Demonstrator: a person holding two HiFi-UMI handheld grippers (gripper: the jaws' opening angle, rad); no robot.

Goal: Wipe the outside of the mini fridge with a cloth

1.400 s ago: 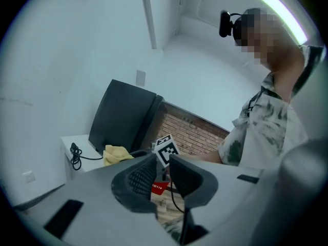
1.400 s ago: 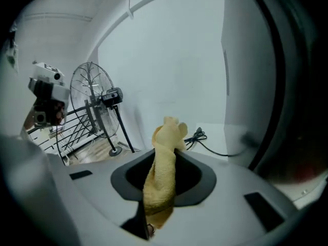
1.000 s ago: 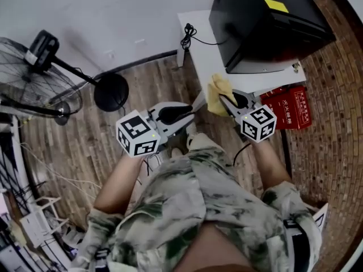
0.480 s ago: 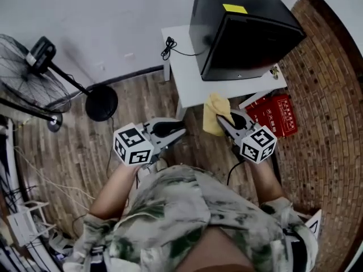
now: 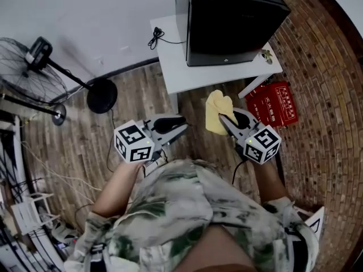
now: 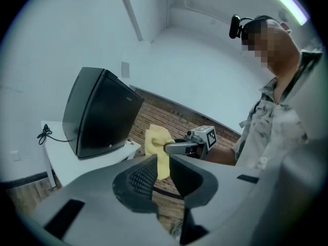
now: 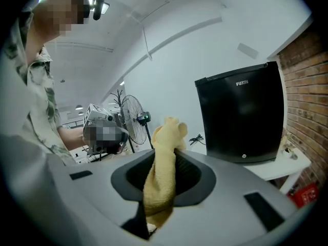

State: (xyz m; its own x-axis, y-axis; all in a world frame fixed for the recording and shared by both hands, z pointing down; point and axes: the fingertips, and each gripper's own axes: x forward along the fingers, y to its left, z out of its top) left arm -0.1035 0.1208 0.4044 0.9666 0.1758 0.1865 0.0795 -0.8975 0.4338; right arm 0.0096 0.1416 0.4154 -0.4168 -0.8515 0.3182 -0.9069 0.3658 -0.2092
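Right gripper [image 5: 229,118] was up front and its fingers were pinching the yellow cloth [image 5: 218,110], bunched and poking up past the tips. The right gripper view confirmed it: the cloth was squeezed in a thick roll right between the 2 fingers. The left gripper [image 5: 182,127] hung off to the left, its fingers drawn almost together with only a thin slit showing and nothing in it.

The mini fridge [image 5: 227,21] stood at the far end on the white desk [image 5: 187,72], black, door shut, a yellow sticker on top. The cloth was in the air on the near side of the desk's edge, well apart from the fridge. No contact yet!

So the cloth was in hand, but by my reading the wiping itself hadn't begun. Front, sides and top all looked left to do. First the cloth had to be carried over to the fridge.
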